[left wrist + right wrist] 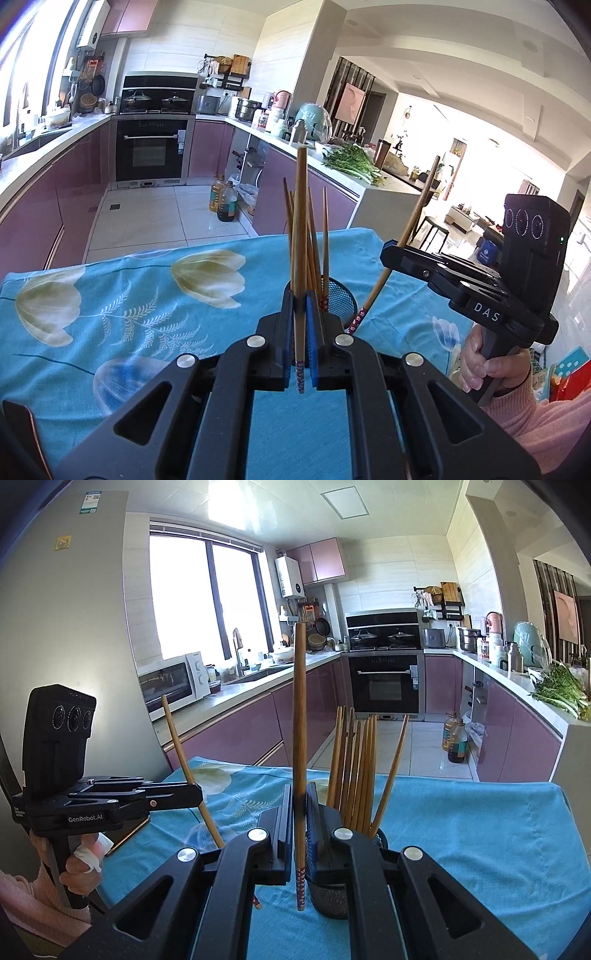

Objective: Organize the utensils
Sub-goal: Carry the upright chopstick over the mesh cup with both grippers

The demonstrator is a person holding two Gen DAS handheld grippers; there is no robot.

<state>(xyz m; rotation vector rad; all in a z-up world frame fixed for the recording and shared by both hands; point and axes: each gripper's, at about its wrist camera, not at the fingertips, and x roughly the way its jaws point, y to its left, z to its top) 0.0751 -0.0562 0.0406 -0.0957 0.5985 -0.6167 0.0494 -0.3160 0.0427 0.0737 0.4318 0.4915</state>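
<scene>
While both grippers pinch chopsticks, holder sits btwn.

Left gripper, right gripper: jaws clamped

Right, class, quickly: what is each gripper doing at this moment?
Left gripper: shut on a chopstick, held upright.
Right gripper: shut on another chopstick, beside the mesh holder.

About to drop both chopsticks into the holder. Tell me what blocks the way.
Only the chopsticks already standing in the mesh holder crowd its mouth. Nothing else lies between it and the left chopstick or the right chopstick.
</scene>
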